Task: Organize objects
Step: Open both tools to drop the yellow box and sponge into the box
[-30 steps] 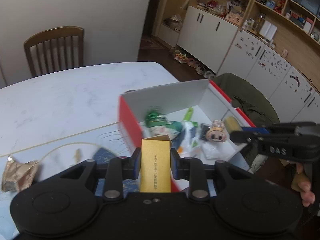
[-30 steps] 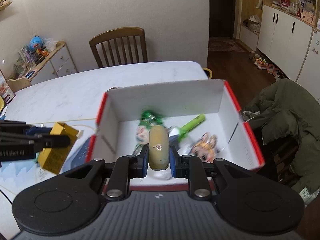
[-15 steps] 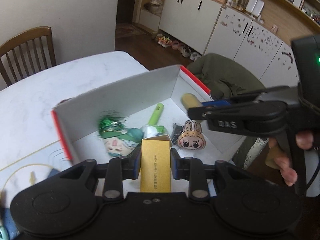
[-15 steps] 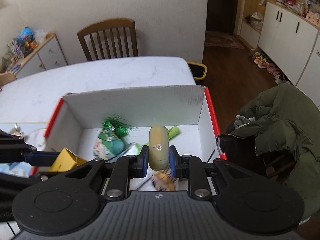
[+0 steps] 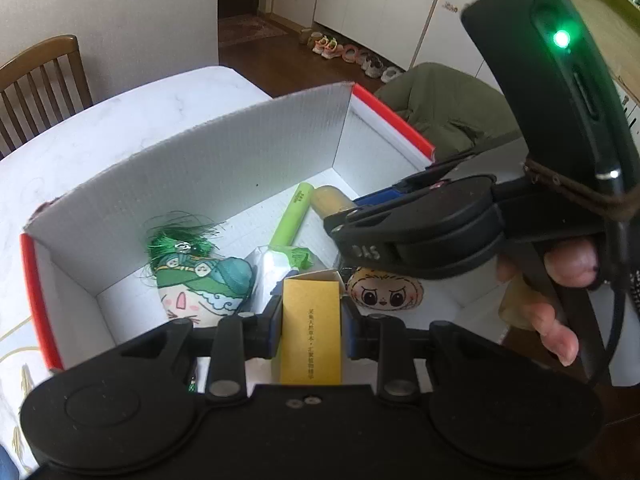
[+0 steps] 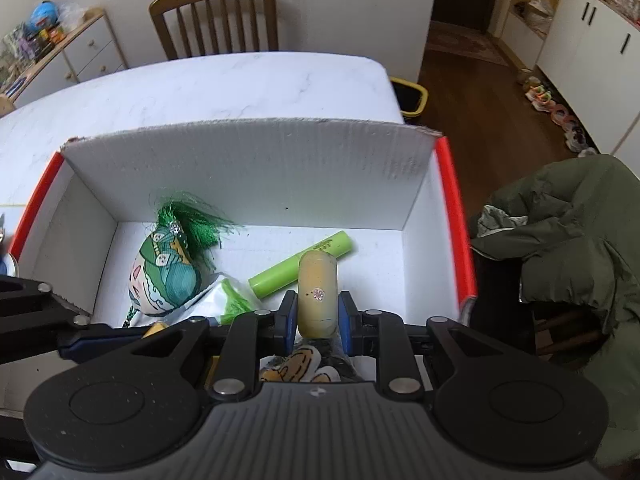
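A white box with red edges (image 5: 256, 160) (image 6: 256, 168) stands on the marble table. Inside it lie a green-haired doll (image 5: 200, 276) (image 6: 168, 268), a lime green tube (image 5: 292, 216) (image 6: 296, 268), a crumpled wrapper (image 5: 276, 260) (image 6: 224, 296) and a bunny-face charm (image 5: 384, 292) (image 6: 296, 368). My left gripper (image 5: 312, 316) is shut on a gold box (image 5: 312, 332) over the box's near side. My right gripper (image 6: 318, 316) is shut on a tan capsule-shaped thing (image 6: 318, 292) (image 5: 328, 198) inside the box, and it shows in the left wrist view (image 5: 420, 220) at the right.
A wooden chair (image 6: 216, 16) (image 5: 40, 84) stands at the table's far side. A chair draped with a green jacket (image 6: 572, 248) (image 5: 440, 108) is right of the box. A yellow bin (image 6: 410, 96) sits on the floor. White cabinets (image 5: 380, 8) and shoes (image 5: 348, 56) line the far wall.
Both grippers have moved forward and down over the box, still holding their items. The right gripper now hangs close in front of the left wrist camera.
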